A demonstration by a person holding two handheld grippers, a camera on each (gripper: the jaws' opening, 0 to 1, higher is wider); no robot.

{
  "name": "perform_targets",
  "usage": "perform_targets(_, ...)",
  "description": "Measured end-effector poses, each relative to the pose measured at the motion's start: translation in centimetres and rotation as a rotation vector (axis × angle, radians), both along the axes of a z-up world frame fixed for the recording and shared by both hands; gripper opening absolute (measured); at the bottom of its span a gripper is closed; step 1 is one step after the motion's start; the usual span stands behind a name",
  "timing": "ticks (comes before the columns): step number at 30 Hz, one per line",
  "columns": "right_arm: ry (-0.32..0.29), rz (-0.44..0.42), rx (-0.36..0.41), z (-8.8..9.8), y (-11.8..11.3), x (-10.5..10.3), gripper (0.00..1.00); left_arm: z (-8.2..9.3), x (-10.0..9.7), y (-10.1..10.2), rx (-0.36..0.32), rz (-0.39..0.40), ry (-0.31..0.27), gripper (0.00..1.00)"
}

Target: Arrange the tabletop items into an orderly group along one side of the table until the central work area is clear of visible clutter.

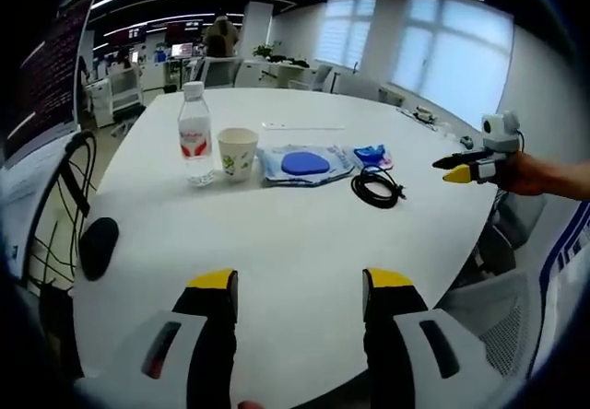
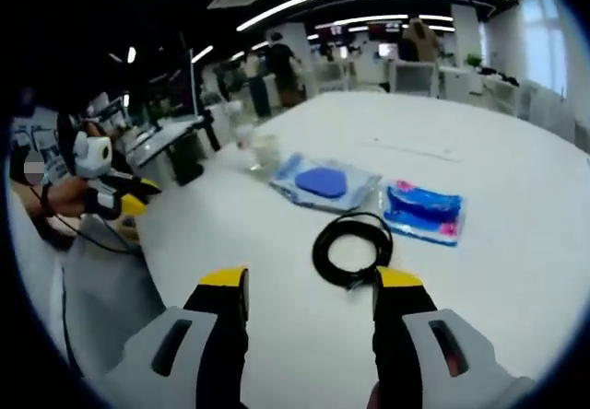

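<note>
Coiled black cable: likely light and floppy, best pinched across the bundled loop. It lay just beyond the right gripper, jaws wide apart, empty. Left gripper likewise spread and empty, over bare white table.

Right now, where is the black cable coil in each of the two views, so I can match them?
Left gripper view: the cable lies right of centre on the white table, right of the blue pouch.
Right gripper view: the cable lies at centre, just above the right claw.
Shared landmark: the blue pouch, next to the coil.
</note>
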State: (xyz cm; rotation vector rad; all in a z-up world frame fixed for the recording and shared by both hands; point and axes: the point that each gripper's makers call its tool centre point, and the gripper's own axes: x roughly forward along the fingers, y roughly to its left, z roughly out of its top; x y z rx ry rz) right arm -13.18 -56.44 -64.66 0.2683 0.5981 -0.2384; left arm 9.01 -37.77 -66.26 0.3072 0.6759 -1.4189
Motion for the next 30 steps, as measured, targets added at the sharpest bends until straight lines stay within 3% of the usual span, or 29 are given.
perform_targets(11,-0.022,-0.005,0.032,0.2,4.1,-0.8,0.7,0.6,0.3,0.8,-0.015,-0.007,-0.007,0.55)
perform_targets(30,-0.042,-0.039,0.056,0.1,4.3,-1.2,0.7,0.4,-0.4,1.1,-0.021,-0.02,0.008,0.55)
